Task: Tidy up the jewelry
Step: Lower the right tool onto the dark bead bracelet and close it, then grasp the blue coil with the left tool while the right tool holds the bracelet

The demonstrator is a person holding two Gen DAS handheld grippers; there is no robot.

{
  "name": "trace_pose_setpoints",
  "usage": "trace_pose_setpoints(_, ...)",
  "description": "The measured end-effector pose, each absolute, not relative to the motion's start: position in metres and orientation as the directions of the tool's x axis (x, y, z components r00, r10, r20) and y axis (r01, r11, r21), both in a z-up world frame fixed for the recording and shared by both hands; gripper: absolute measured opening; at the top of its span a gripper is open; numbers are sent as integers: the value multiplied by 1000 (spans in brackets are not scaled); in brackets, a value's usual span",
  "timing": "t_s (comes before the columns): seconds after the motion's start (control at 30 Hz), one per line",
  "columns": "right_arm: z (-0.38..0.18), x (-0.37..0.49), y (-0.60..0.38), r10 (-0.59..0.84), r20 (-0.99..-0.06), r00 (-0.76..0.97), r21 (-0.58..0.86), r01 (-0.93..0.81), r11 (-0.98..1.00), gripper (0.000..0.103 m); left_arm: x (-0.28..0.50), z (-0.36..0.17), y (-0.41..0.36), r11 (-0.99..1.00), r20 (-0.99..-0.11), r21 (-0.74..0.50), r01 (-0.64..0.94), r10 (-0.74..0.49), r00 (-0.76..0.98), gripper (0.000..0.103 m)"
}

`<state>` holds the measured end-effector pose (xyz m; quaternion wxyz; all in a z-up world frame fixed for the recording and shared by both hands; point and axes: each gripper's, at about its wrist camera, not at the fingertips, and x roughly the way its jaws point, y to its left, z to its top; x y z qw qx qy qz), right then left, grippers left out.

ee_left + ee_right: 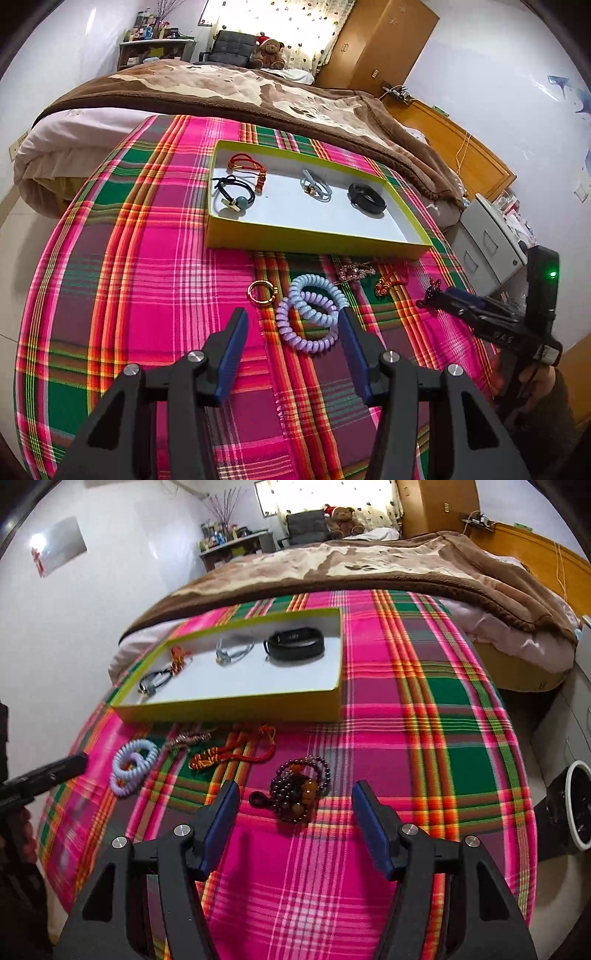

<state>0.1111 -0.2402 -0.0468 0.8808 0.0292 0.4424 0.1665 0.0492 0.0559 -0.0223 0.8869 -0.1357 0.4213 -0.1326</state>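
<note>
The left gripper [291, 325] is wide open with the soft, springy coil hair ties [312, 314] just in front between its fingers, easy to pinch on a loop, and the open right gripper [293, 794] faces the slippery bead bracelet [299, 786]

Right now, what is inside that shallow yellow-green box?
Inside the shallow yellow-green box: a red cord bracelet, a black cord bracelet with a grey bead, a pale blue strap, a black band. Nothing looks covered.
</note>
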Motion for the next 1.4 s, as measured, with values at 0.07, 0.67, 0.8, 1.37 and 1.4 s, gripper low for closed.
trace_pose_setpoints(0.07,-50,113,-236,314,-777,546,191,-271,944,63,48,-22,59,926,-706,-359,117,-351,615,53)
trace_pose_setpoints(0.67,-55,115,-239,250,-779,574,165,-198,966,28,53,-25,48,923,-733,-360,134,-369,571,59)
trace_pose_setpoints(0.8,-53,111,-245,271,-767,582,194,-192,962,28,55,-25,42,924,-738,-354,146,-372,564,59)
trace_pose_setpoints(1.37,-33,96,-255,328,-698,637,262,-198,944,27,87,-35,17,971,-816,-195,139,-240,525,31)
trace_pose_setpoints(1.4,-33,96,-256,329,-698,636,263,-199,944,27,87,-36,16,970,-818,-193,147,-242,522,30)
